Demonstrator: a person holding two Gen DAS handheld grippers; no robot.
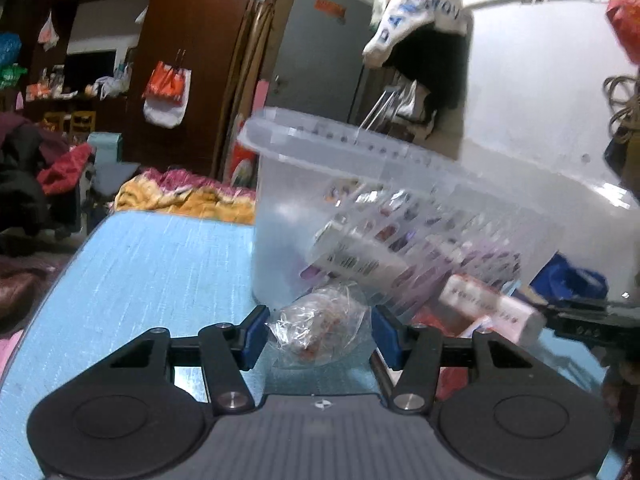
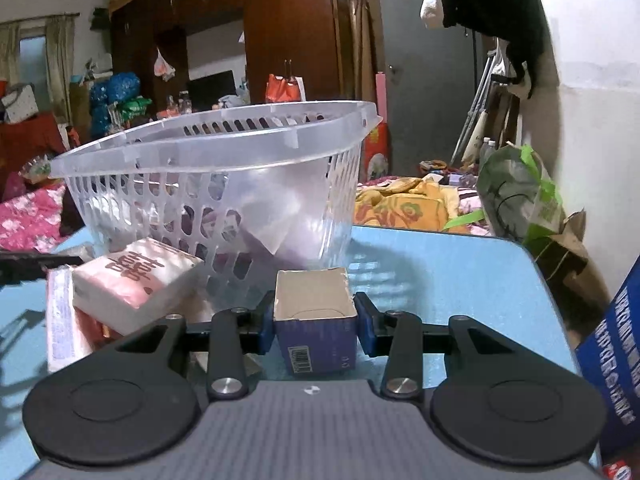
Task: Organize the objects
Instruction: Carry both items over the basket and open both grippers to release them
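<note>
A clear slotted plastic basket (image 1: 400, 184) (image 2: 216, 160) stands on the light blue table (image 1: 160, 264) (image 2: 440, 264), with boxes showing through its wall. Just in front of it, my left gripper (image 1: 320, 314) is shut on a crumpled clear plastic bag (image 1: 316, 336) with reddish contents. My right gripper (image 2: 315, 304) is shut on a small blue cardboard box (image 2: 320, 340) whose open top faces the basket. A pink and white tissue pack (image 2: 132, 276) (image 1: 492, 308) lies against the basket's near side, between the two grippers.
A flat red and clear packet (image 2: 64, 320) lies under the tissue pack. A large blue box (image 2: 612, 360) stands at the right edge. A green and white bag (image 2: 516, 196) sits past the table's far right corner. Bedding (image 2: 400, 204) lies behind the table.
</note>
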